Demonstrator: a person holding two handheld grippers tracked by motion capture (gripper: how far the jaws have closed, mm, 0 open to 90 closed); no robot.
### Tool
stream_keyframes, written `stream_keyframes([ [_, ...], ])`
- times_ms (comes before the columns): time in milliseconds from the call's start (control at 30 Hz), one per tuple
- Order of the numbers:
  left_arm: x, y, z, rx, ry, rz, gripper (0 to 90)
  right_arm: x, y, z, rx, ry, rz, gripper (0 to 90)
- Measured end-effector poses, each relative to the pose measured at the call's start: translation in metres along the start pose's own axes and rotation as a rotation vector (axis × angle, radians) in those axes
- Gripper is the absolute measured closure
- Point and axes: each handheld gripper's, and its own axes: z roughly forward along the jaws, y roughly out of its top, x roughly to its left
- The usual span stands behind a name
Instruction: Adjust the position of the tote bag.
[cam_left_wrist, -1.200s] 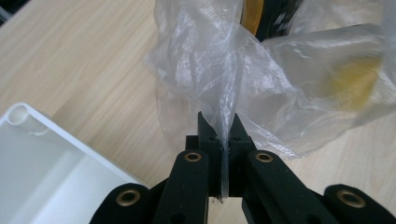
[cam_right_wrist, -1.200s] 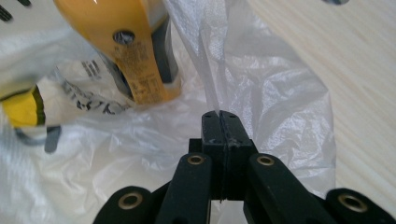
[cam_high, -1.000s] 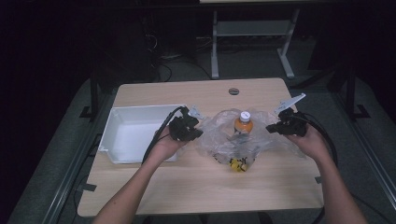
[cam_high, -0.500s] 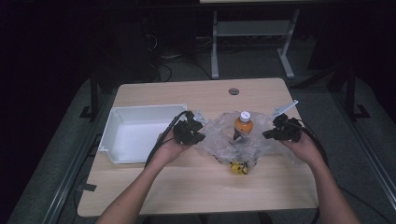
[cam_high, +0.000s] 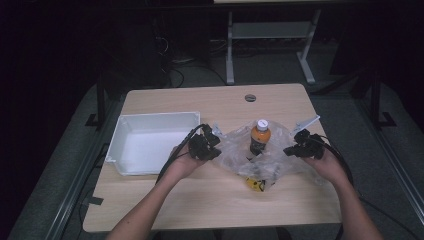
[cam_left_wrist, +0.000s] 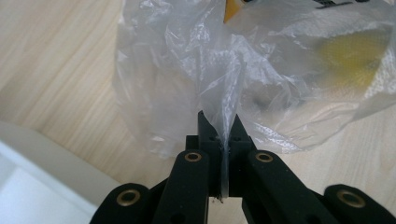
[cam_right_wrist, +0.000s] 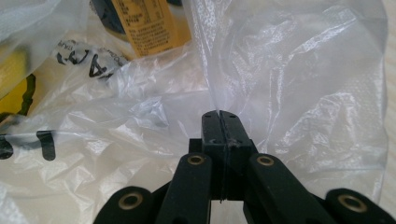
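Observation:
A clear plastic bag (cam_high: 265, 160) lies spread on the wooden table, with an orange drink bottle (cam_high: 259, 136) standing upright in it and a yellow item (cam_high: 255, 184) at its near edge. My left gripper (cam_high: 216, 150) is shut on the bag's left edge; the film (cam_left_wrist: 224, 93) runs pinched between its black jaws. On the opposite side, my right gripper (cam_high: 288, 150) is shut on the bag's right edge, and the plastic (cam_right_wrist: 219, 74) rises from its closed tips. The bottle's orange label (cam_right_wrist: 149, 23) and black print on the bag show behind.
A white rectangular tray (cam_high: 152, 142) sits on the table's left side, just beside my left hand; its rim (cam_left_wrist: 42, 163) is close to the left gripper. A small round hole (cam_high: 250, 97) marks the table's far edge. A metal frame stands on the dark floor beyond.
My right gripper has come down and slightly inward with the bag's edge. The left gripper has stayed about where it was. The bag lies lower and flatter around the bottle.

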Motion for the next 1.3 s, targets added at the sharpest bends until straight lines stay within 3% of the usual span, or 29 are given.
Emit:
stream_keyframes([
  [333,-0.011,-0.003,0.010,0.027,-0.003,0.016,89.0,0.002,-0.005,0.001,0.014,0.001,-0.013,89.7],
  [467,-0.015,-0.004,0.016,0.046,0.000,0.038,89.0,0.000,-0.010,0.004,0.013,0.002,0.009,89.7],
  [1033,-0.032,-0.016,0.041,0.068,-0.039,0.027,89.0,-0.016,-0.033,0.003,-0.015,-0.014,0.091,89.5],
  [1167,-0.032,-0.017,0.041,0.065,-0.034,0.022,88.9,-0.012,-0.032,-0.001,-0.032,-0.016,0.095,81.8],
  [1300,-0.031,-0.019,0.039,0.063,-0.030,0.019,88.9,-0.007,-0.032,-0.015,-0.084,-0.002,0.099,74.1],
])
